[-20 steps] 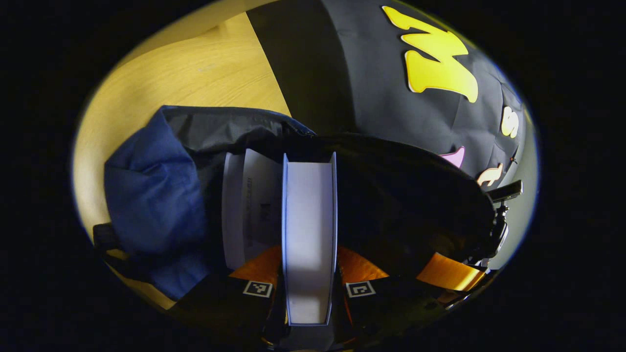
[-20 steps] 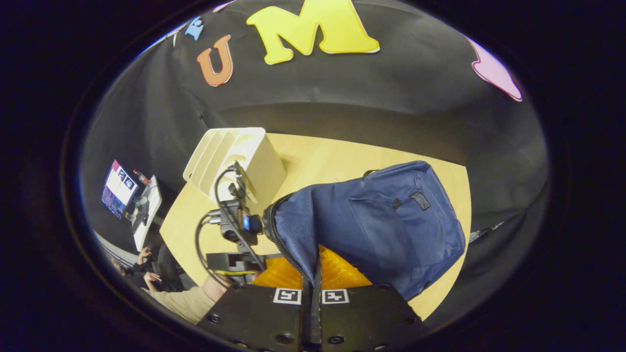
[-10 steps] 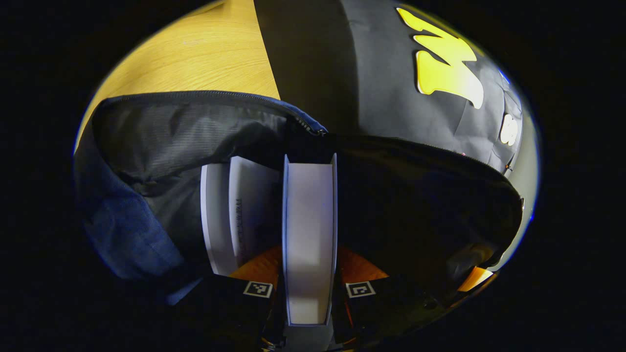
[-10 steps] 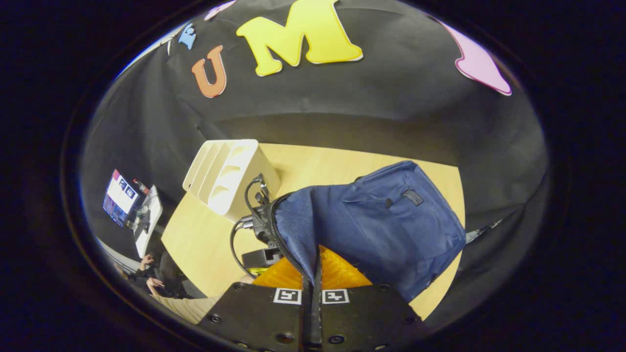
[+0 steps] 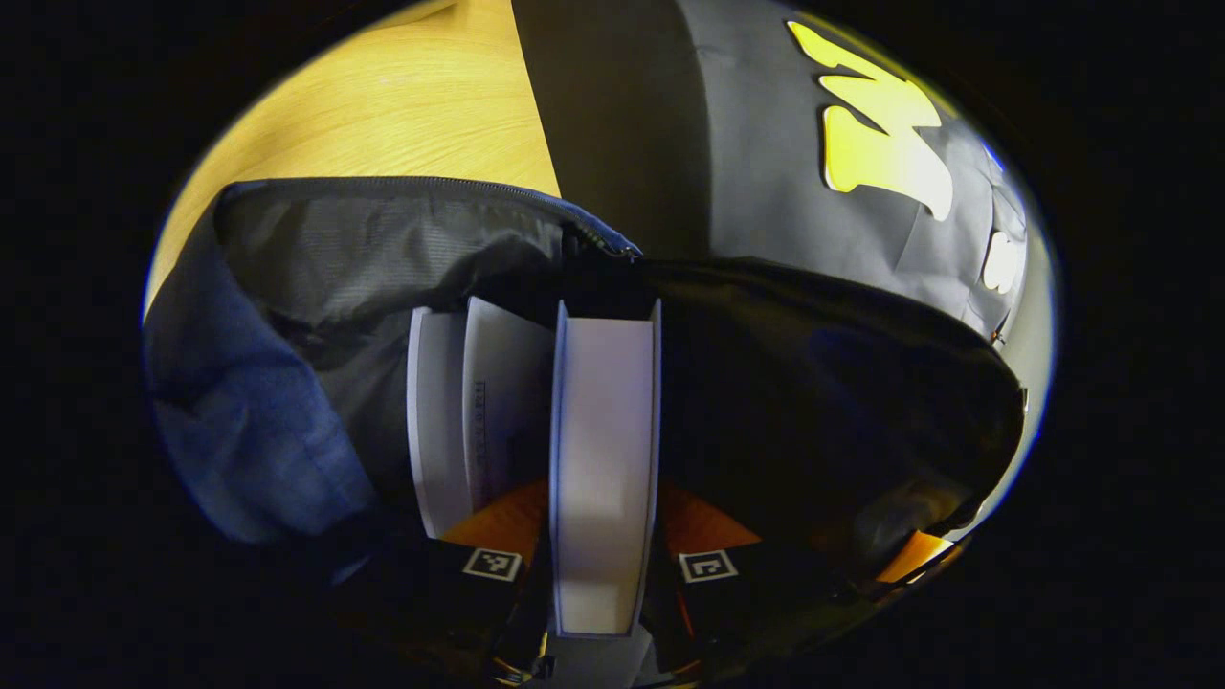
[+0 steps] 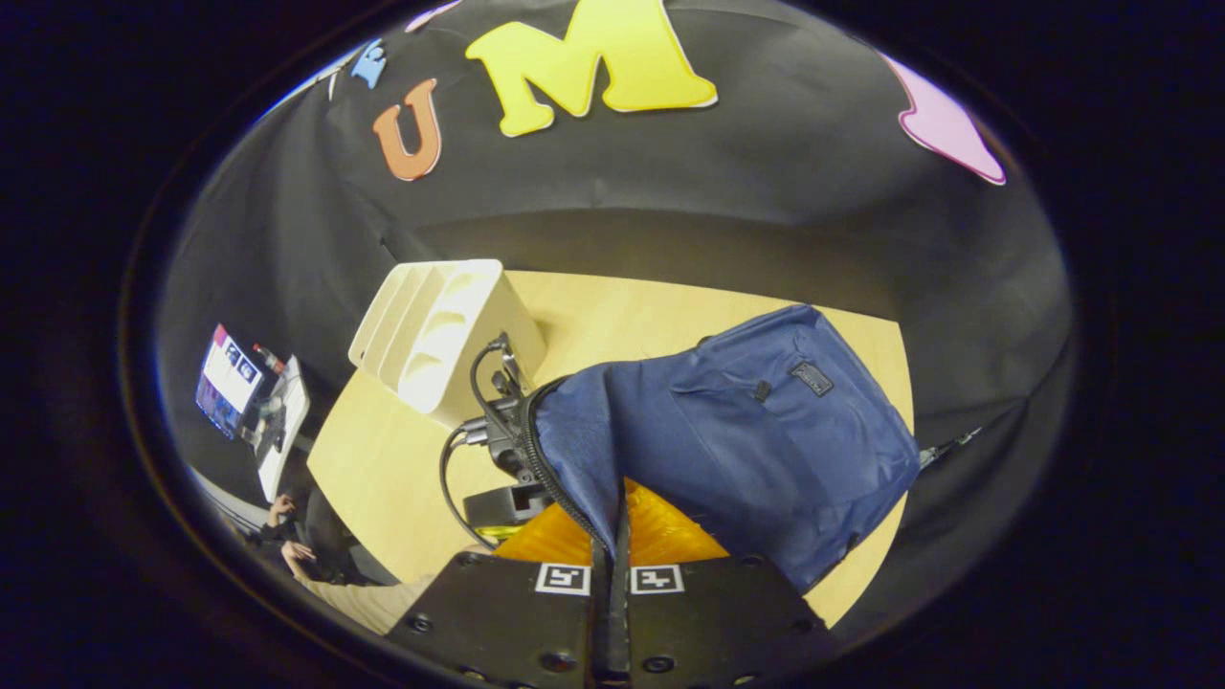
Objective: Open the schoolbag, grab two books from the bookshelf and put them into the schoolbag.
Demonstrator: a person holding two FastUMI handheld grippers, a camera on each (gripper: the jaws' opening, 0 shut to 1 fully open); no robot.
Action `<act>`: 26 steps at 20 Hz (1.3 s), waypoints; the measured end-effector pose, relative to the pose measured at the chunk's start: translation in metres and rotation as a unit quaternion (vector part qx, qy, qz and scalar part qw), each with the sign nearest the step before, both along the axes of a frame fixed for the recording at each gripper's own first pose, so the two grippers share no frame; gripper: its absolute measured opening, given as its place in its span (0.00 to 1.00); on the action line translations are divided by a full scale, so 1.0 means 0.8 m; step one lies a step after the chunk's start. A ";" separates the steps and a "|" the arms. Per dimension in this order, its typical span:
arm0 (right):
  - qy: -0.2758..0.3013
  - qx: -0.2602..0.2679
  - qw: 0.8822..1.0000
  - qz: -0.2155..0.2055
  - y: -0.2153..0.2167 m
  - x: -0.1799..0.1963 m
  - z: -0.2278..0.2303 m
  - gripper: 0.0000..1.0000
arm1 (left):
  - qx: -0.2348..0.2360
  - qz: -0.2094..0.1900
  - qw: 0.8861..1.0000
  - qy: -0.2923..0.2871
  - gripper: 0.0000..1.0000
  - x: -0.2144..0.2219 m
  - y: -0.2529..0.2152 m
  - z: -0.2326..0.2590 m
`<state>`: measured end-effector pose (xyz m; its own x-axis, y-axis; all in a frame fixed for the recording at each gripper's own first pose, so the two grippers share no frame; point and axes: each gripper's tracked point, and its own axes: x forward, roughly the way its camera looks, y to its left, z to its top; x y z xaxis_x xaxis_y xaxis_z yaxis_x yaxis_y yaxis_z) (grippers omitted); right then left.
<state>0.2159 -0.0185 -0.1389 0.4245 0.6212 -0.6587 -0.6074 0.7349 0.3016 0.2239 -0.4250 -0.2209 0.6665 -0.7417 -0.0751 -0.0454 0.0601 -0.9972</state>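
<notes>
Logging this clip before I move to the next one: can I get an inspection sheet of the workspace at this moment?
Surface: wooden table, bare where visible.
Job's things: blue schoolbag unzipped; one book held inside its mouth, another book already in beside it; white bookshelf with empty slots.
Clutter: nothing seen.
Grippers: left tool shut on the book; right tool shut on the schoolbag's opening edge, holding it open.
Cables: black cable on the left tool's rig.
Surroundings: black cloth wall; a screen and a person's hand off the table.
</notes>
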 end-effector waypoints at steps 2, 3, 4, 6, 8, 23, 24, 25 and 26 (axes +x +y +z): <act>0.011 0.004 1.000 -0.001 0.000 -0.001 -0.005 0.01 | 0.001 0.005 1.000 -0.001 0.49 -0.013 0.015 0.006; 0.011 0.006 1.000 -0.001 -0.001 -0.001 -0.005 0.01 | 0.002 0.008 1.000 -0.002 0.53 -0.017 0.020 0.007; 0.010 0.005 1.000 -0.001 -0.003 -0.001 -0.006 0.03 | 0.007 0.011 1.000 0.004 0.43 -0.017 0.026 0.005; 0.006 -0.001 1.000 -0.003 -0.004 -0.001 -0.007 0.03 | 0.013 0.010 1.000 0.019 0.66 -0.024 0.037 0.005; 0.006 -0.001 1.000 -0.008 -0.007 0.000 -0.008 0.03 | 0.040 0.014 0.999 0.024 0.71 -0.036 0.054 0.002; 0.061 0.006 0.992 -0.112 0.000 -0.020 -0.054 0.02 | 0.309 -0.019 0.948 -0.075 0.80 -0.153 0.252 0.082; 0.063 0.006 0.991 -0.119 0.002 -0.022 -0.057 0.00 | 0.324 -0.012 0.942 -0.085 0.80 -0.158 0.266 0.094; 0.067 0.007 0.990 -0.127 0.004 -0.024 -0.061 0.03 | 0.341 -0.003 0.935 -0.094 0.81 -0.163 0.282 0.106; 0.070 0.006 0.989 -0.133 0.007 -0.025 -0.063 0.04 | 0.356 0.007 0.928 -0.105 0.80 -0.168 0.298 0.115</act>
